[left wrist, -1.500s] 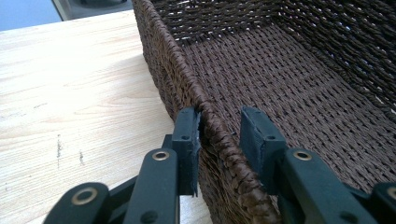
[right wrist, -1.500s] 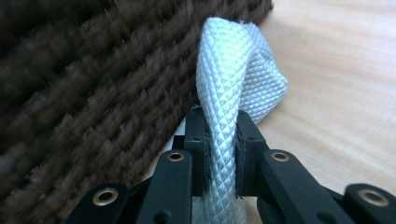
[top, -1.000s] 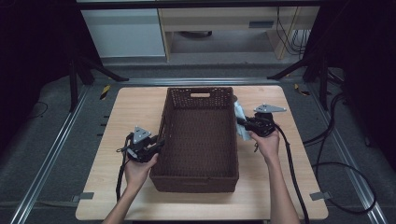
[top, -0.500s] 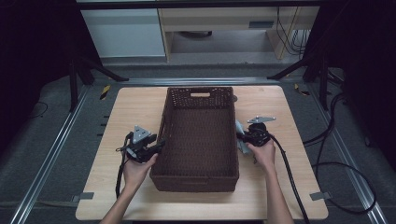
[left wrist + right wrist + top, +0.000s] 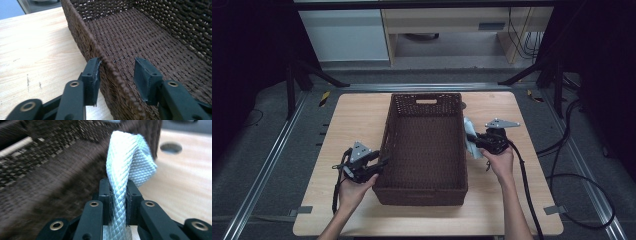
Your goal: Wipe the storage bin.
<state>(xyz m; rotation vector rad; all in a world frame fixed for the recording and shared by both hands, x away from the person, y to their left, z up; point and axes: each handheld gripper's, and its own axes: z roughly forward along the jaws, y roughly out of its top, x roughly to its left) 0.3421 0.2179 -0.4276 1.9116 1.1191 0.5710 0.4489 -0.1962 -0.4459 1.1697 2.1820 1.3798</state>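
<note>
A pale wooden tabletop (image 5: 352, 120) carries a large dark brown woven basket (image 5: 426, 145), rectangular and standing lengthwise at the middle in the high view. A person's two forearms come in from the near edge, one on each side of the basket.

The left gripper (image 5: 379, 163) sits at the basket's left long wall, near its front corner. The left gripper view adds what the high view cannot: the fingers (image 5: 92, 77) straddle the braided rim (image 5: 110, 68), one outside the wall and just touching the rim, the other inside over the woven floor with a clear gap to the wall. They stand partly apart and have just been closing a little, with the rim between them but not pinched.

The right gripper (image 5: 478, 141) is just beside the basket's right long wall, about halfway along it. From above, a small pale cloth (image 5: 471, 136) shows at its tip against the wall. The right gripper view shows the grip: the fingers (image 5: 105, 195) are clamped tightly on a light blue-grey cloth (image 5: 125, 167) with a diamond weave, which rises from them and folds over at the top. Past it, a round hole (image 5: 171, 147) shows in the tabletop.
</note>
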